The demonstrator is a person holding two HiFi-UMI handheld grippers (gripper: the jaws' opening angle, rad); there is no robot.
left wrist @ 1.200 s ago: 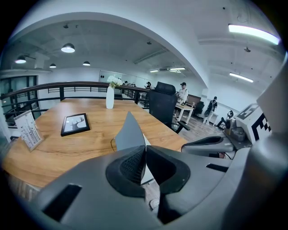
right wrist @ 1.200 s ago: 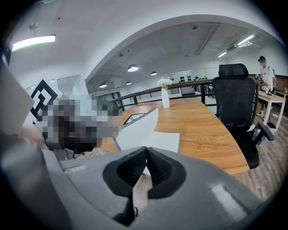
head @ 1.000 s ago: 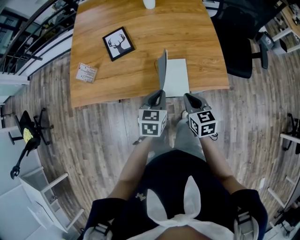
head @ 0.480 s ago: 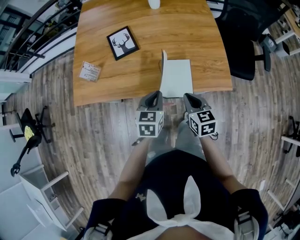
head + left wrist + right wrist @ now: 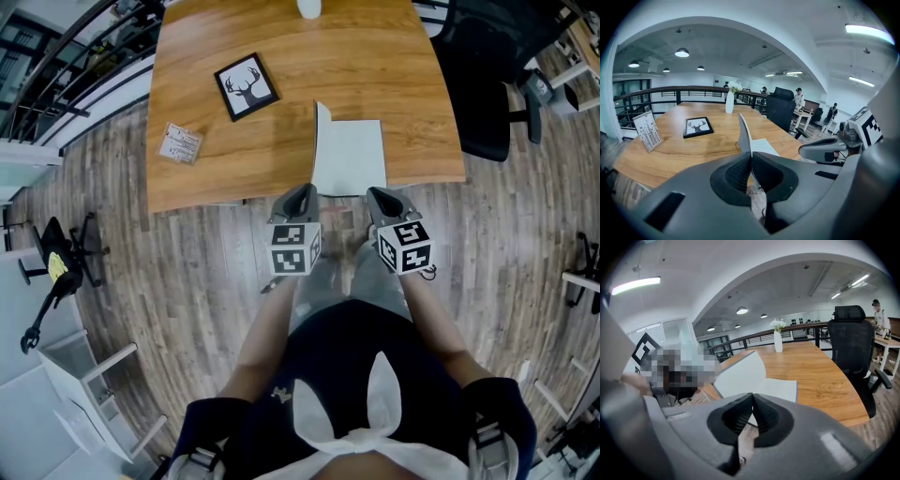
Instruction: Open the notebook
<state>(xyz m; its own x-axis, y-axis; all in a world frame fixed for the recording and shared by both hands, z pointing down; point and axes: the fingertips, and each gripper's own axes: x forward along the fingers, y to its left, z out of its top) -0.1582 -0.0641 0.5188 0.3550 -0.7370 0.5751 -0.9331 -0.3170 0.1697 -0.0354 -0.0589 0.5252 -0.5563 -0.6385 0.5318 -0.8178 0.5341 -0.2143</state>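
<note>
The notebook (image 5: 354,155) lies on the wooden table (image 5: 281,56) at its near edge, its white inner page showing. Its cover (image 5: 318,150) stands raised and leans to the left. My left gripper (image 5: 305,193) is shut on the cover's near edge; in the left gripper view the cover (image 5: 744,133) runs straight into the closed left gripper (image 5: 750,161). My right gripper (image 5: 376,195) hovers at the notebook's near right corner, shut. In the right gripper view I see nothing between the jaws of the right gripper (image 5: 752,408), and the lifted cover (image 5: 738,373) curves up to the left.
A framed deer picture (image 5: 247,86) lies at the table's left middle, a small card stand (image 5: 178,144) near the left edge, and a white vase (image 5: 308,7) at the far edge. A black office chair (image 5: 487,84) stands to the right of the table.
The cover has swung from upright to leaning left, so its white inner side shows. My left gripper has shifted slightly left with it. The right gripper has stayed put.
</note>
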